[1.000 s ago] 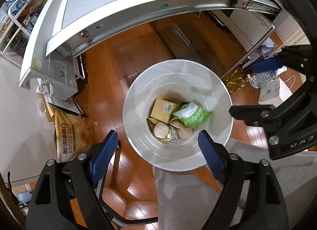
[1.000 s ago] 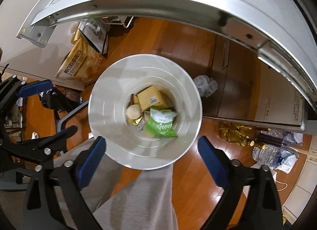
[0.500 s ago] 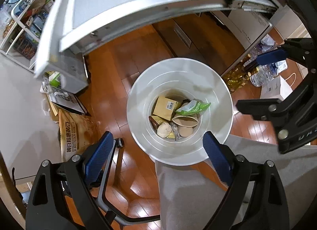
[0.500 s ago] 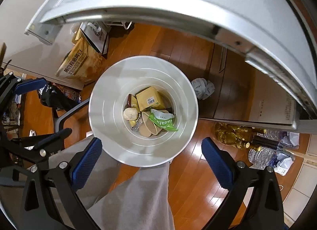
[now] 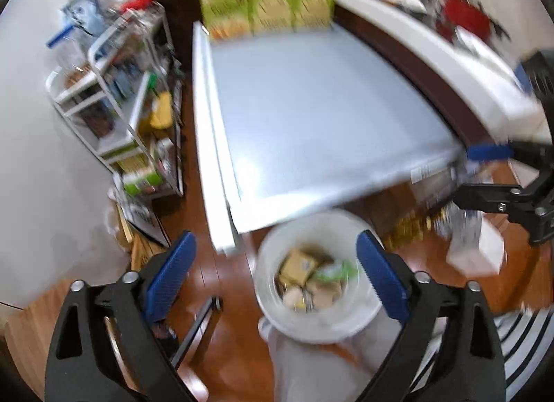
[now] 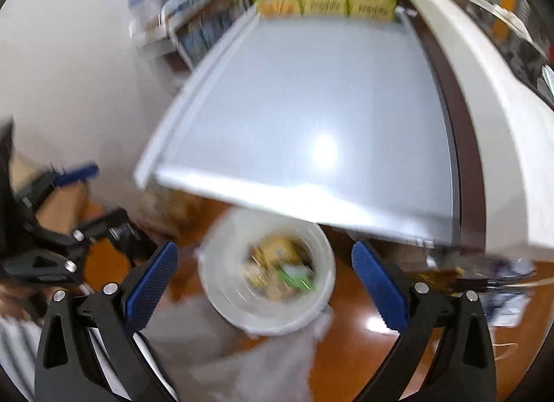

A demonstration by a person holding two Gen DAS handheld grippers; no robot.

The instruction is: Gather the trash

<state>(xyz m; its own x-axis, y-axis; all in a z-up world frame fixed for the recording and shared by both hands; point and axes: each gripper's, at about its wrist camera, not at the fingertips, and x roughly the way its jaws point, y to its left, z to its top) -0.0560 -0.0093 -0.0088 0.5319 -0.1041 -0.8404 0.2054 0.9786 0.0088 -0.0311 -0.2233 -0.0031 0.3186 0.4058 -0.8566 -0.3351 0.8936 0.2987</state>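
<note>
A white trash bin (image 5: pixel 346 322) stands on the wooden floor below the table edge; it also shows in the right wrist view (image 6: pixel 235 308). It holds a yellow box (image 5: pixel 298 265), a green wrapper (image 5: pixel 341 269) and other scraps. My left gripper (image 5: pixel 277 274) is open and empty, high above the bin. My right gripper (image 6: pixel 265 280) is open and empty, also above the bin. Each gripper shows at the edge of the other's view. Both views are motion-blurred.
A grey table top (image 5: pixel 311 118) fills the middle, with green-and-yellow cartons (image 5: pixel 266 10) at its far end. A white wire shelf cart (image 5: pixel 121 118) stands left. A white counter (image 6: pixel 484 90) runs along the right. Bottles and bags (image 5: pixel 464 229) lie on the floor.
Both grippers have tilted upward and lifted fast, so the bin slid down in view and the table top came into sight. The green wrapper now lies in the bin.
</note>
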